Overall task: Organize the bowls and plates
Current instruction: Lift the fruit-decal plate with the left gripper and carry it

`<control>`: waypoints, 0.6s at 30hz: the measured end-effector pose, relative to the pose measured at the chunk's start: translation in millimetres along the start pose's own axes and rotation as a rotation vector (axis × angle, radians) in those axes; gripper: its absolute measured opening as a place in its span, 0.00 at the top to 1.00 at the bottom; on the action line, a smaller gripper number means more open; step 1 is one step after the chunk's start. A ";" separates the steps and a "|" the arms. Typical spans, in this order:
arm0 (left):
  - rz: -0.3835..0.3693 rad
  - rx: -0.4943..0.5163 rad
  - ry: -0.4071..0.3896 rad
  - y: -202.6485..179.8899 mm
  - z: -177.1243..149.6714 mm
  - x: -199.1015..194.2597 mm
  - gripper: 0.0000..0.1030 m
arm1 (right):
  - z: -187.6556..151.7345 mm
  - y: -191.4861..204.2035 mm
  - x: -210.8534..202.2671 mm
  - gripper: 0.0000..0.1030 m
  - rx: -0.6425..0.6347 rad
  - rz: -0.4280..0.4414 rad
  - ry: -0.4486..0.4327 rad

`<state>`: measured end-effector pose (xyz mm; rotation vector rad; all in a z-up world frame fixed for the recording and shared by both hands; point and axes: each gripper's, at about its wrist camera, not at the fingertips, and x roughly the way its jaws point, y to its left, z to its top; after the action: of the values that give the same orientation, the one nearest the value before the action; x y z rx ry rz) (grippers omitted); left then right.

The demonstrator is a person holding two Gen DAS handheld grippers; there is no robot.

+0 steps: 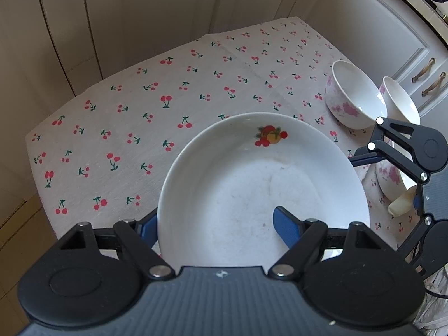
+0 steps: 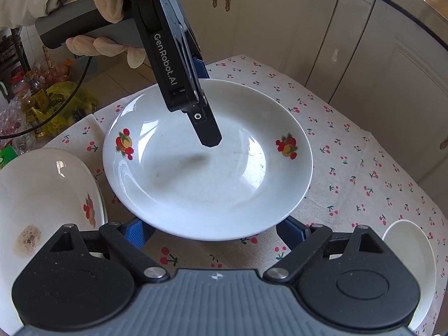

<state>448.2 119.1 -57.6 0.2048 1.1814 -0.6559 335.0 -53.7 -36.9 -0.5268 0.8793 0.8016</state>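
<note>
Cream kitchen cabinets (image 1: 145,14) are seen behind a table covered with a cherry-print cloth (image 1: 126,117). Over that cloth a white plate (image 2: 207,162) with little fruit decals is gripped at its rim by the left gripper (image 1: 215,224), one blue finger (image 1: 285,225) laid on the inside and the other tucked underneath, so it's clamped edge-on. The right gripper (image 2: 212,231) is spread wide, its blue pads seen either side of the plate's near edge and lower down, nothing pinched. A second plate (image 2: 42,196) with a brownish smudge is parked to the left. Two pink-flowered bowls (image 1: 355,95) are sitting side by side on the cloth's right side, and a third white bowl (image 2: 411,268) is caught at the right wrist view's lower right corner.
</note>
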 end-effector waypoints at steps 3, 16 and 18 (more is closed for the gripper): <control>0.004 0.004 -0.009 -3.8 0.0 -6.1 0.21 | -0.6 2.5 -5.1 0.08 -0.005 -0.008 -0.008; 0.019 0.005 -0.054 -30.3 -15.2 -41.7 0.21 | -3.2 20.2 -41.9 0.08 -0.007 -0.015 -0.042; 0.028 0.007 -0.058 -36.7 -20.0 -47.4 0.21 | -4.3 25.0 -48.1 0.08 -0.009 -0.014 -0.047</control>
<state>401.0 116.7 -15.8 0.2068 1.1188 -0.6376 294.6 -60.5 -1.2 -0.5196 0.8283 0.8030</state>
